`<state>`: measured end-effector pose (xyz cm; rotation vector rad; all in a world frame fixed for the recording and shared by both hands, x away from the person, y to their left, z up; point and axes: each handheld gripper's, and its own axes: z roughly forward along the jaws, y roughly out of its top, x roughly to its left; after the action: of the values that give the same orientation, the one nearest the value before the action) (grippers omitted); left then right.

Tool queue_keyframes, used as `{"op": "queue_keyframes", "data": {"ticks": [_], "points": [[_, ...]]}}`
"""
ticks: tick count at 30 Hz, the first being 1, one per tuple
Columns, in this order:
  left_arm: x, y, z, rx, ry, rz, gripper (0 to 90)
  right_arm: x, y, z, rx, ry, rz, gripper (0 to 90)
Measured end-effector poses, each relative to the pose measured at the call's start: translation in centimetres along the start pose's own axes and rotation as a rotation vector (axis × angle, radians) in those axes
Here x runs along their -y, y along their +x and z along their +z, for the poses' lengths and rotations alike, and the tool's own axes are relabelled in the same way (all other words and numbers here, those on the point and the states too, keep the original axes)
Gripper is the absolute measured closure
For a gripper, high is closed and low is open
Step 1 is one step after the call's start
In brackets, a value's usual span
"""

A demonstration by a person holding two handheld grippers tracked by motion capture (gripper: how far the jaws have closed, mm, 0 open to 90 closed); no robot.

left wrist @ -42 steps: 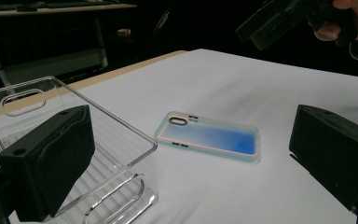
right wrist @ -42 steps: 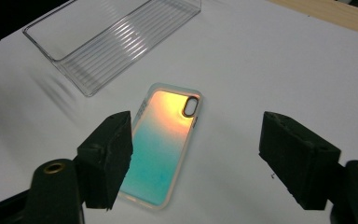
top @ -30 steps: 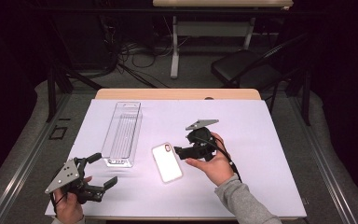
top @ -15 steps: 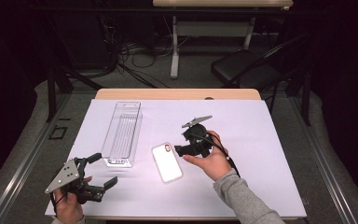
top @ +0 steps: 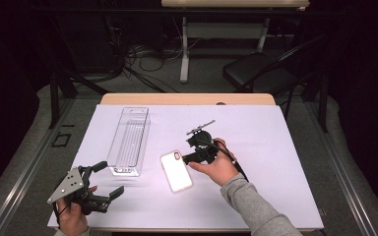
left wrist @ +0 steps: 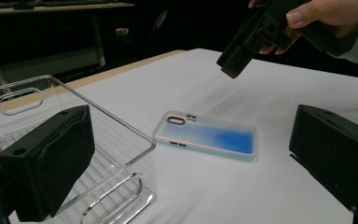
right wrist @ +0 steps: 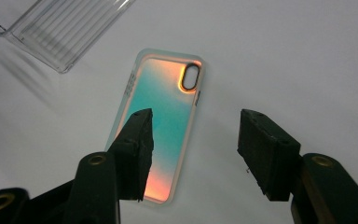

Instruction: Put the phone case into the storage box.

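An iridescent phone case [top: 176, 171] [left wrist: 209, 139] [right wrist: 165, 112] lies flat on the white table cover, camera cut-out at its far end. My right gripper [top: 189, 158] [right wrist: 196, 135] hangs just above the case's right edge, pointing down at it. Its jaws have just been closing and stand partly open, with nothing pressed between them. One finger [right wrist: 137, 144] is over the case, the other over bare cover. In the left gripper view the right gripper [left wrist: 242, 51] shows above the case. My left gripper [top: 109, 179] [left wrist: 191, 140] rests at the front left, open and holding nothing.
A long clear plastic bin [top: 129, 140] [left wrist: 135, 140] [right wrist: 60, 28] lies left of the case, its near end close to my left gripper. The white cover [top: 275, 147] ends at the table's front edge. A dark chair [top: 256, 73] stands beyond the table.
My right gripper has shifted left and down toward the phone case, and its jaws have narrowed. The left gripper, the case and the bin have stayed put.
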<state>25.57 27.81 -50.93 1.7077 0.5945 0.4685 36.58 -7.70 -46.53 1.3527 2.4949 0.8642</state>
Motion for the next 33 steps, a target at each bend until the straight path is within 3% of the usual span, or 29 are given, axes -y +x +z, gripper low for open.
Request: {"op": "queue_keyframes", "data": {"ticks": [9,19,24,29,33], "points": [[0.0,0.0,0.0,0.001,0.002,0.000,0.4,-0.2,-0.3,1.3,-0.013,0.074,0.024,47.8],[0.0,0.1,0.0,0.001,0.002,-0.002,0.4,-0.4,-0.2,2.3,0.000,0.076,0.028,51.0],[0.0,0.1,0.0,0.005,0.004,-0.002,0.3,-0.5,0.0,2.6,0.015,0.099,0.017,48.8],[0.1,0.1,0.1,0.007,0.002,-0.003,0.3,-0.5,0.2,3.1,0.008,0.088,0.014,46.5],[0.1,0.1,0.1,0.007,0.002,-0.003,0.3,-0.6,0.3,3.4,-0.007,0.110,0.046,45.9]]}}
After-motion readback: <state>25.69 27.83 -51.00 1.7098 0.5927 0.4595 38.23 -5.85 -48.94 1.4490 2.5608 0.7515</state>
